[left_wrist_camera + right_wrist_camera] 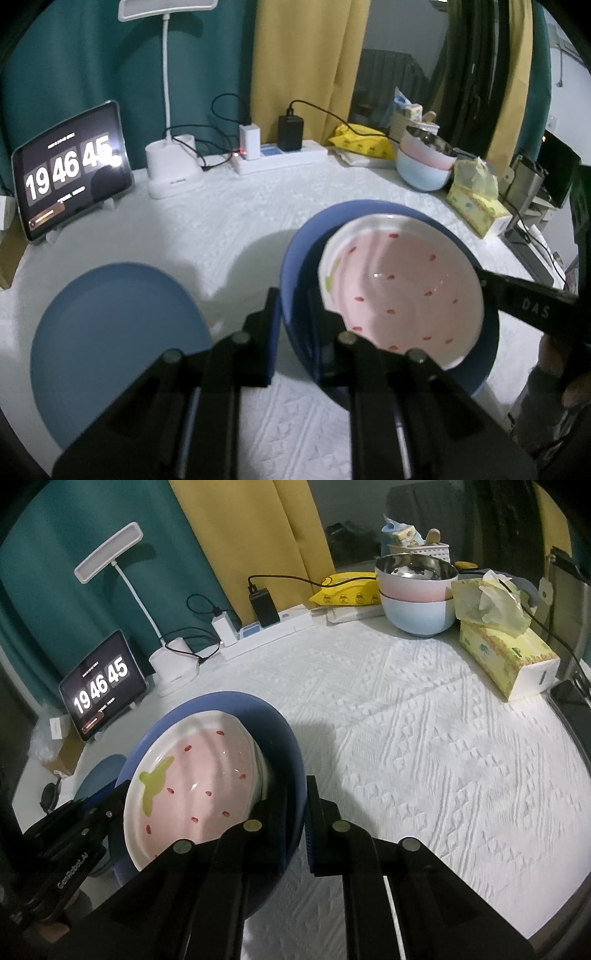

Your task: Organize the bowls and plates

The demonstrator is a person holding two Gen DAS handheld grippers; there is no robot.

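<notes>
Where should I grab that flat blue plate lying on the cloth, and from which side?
Take the blue plate by its rim, coming in low from the near edge. It lies flat on the white tablecloth, so only the thin raised rim gives the tongs something to pinch.

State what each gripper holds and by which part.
Both hold the blue bowl by its rim: the left gripper on the near-left edge, the right gripper on the opposite edge. The strawberry plate sits inside.

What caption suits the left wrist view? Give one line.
Both claws, left and right, clamp the blue bowl holding a strawberry-pattern plate.
</notes>
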